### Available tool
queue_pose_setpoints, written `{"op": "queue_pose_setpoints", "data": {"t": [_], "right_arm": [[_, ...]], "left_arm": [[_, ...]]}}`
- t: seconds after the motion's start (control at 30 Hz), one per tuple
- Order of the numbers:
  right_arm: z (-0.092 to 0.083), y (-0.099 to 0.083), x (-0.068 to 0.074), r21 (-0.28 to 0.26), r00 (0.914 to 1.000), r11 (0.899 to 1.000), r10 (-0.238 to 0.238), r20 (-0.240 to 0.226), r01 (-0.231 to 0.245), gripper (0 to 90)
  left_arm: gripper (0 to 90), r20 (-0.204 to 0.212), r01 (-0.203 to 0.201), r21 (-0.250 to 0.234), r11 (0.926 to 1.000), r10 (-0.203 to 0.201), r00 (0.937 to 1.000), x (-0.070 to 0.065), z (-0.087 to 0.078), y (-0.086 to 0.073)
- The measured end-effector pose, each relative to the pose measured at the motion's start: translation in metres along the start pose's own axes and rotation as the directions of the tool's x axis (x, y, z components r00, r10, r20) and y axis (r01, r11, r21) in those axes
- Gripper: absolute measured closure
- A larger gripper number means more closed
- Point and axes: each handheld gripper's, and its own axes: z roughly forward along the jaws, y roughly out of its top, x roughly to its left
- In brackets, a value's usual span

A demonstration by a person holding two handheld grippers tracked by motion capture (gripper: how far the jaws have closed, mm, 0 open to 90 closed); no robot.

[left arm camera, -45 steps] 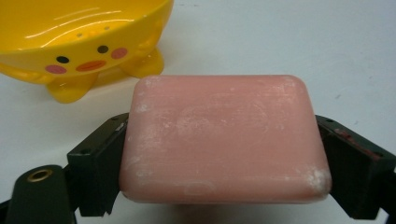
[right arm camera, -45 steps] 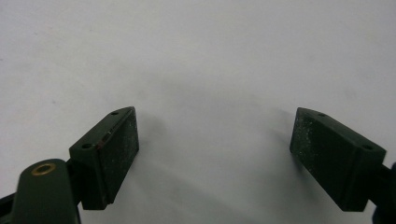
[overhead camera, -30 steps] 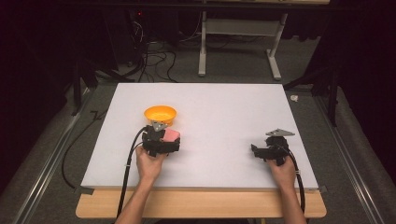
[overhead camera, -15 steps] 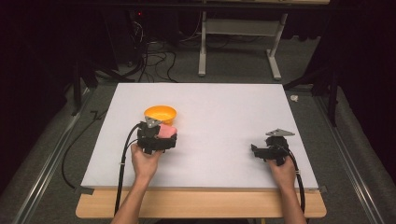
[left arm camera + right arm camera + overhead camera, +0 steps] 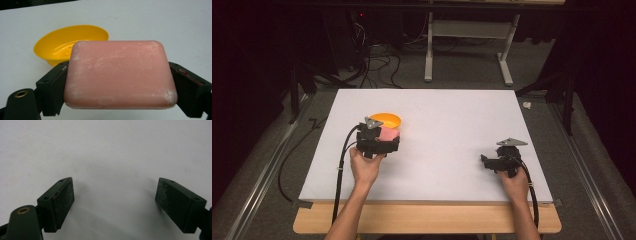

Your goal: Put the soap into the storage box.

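The left gripper has its jaws clamped on the two short sides of a pink bar of soap, which lies flat between them, its broad face up (the surface is scuffed with whitish marks). In the high view the soap sits just at the near edge of a yellow dish on the left half of the white table. In the left gripper view the dish lies just behind the bar, partly hidden by it. The right gripper rests low over the right side of the table, well apart from the dish, its jaws spread wide with bare tabletop between them.
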Motion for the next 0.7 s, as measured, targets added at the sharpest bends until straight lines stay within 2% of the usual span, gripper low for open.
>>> {"op": "queue_pose_setpoints", "data": {"t": [0.43, 0.57, 0.7], "right_arm": [[0.000, 0.000, 0.000, -0.001, 1.0000, 1.000, 0.001, 0.000, -0.001, 16.0], [0.000, 0.000, 0.000, -0.001, 1.0000, 1.000, 0.000, 0.000, 0.000, 16.0], [0.000, 0.000, 0.000, -0.001, 1.0000, 1.000, 0.001, -0.001, -0.001, 16.0]], "left_arm": [[13.4, -0.020, -0.013, 0.008, 0.9999, 0.013, 0.9997, 0.004, 0.005, 0.018], [13.5, -0.014, -0.006, 0.005, 1.0000, 0.006, 0.9999, 0.006, 0.006, 0.022], [13.4, -0.027, -0.002, 0.012, 0.9999, 0.002, 0.9996, 0.010, 0.008, 0.028]]}}
